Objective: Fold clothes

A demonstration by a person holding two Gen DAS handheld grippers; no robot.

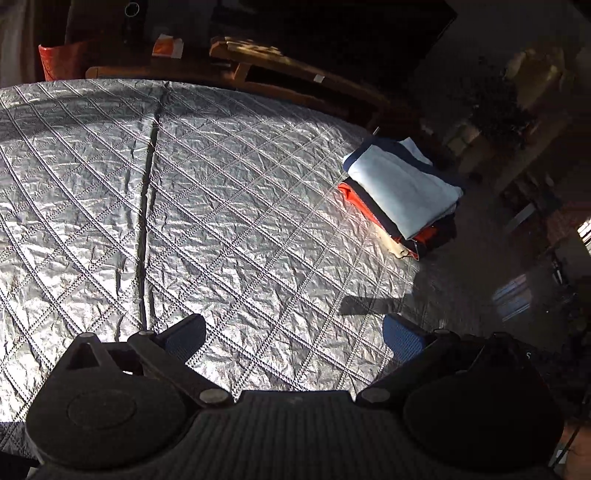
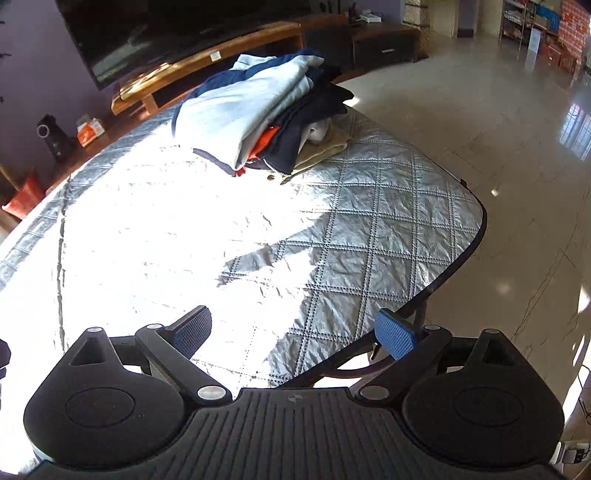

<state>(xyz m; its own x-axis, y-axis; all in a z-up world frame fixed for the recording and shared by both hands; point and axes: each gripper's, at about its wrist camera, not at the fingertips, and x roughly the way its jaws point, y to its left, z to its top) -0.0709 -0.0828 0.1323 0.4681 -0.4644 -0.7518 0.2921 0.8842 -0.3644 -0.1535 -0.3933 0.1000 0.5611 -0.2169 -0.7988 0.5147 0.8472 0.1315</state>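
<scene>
Quilted silver cover point(image 1: 221, 206) | folded clothes stack point(image 1: 402, 192) right of centre, near table edge | left gripper point(image 1: 293, 332), right gripper point(image 2: 293, 332) wide apart, holding nothing | risk: nudge tips stack floorward

We count one pile of folded clothes point(image 2: 266, 110) on one shiny silver quilted table cover point(image 2: 369, 229), with one light blue top point(image 1: 402, 184) lying on the pile. We see two black grippers with blue pads, one left point(image 1: 293, 334) and one right point(image 2: 293, 330). There is one long wooden TV bench point(image 2: 207, 55) and one big black TV screen point(image 2: 166, 29).
</scene>
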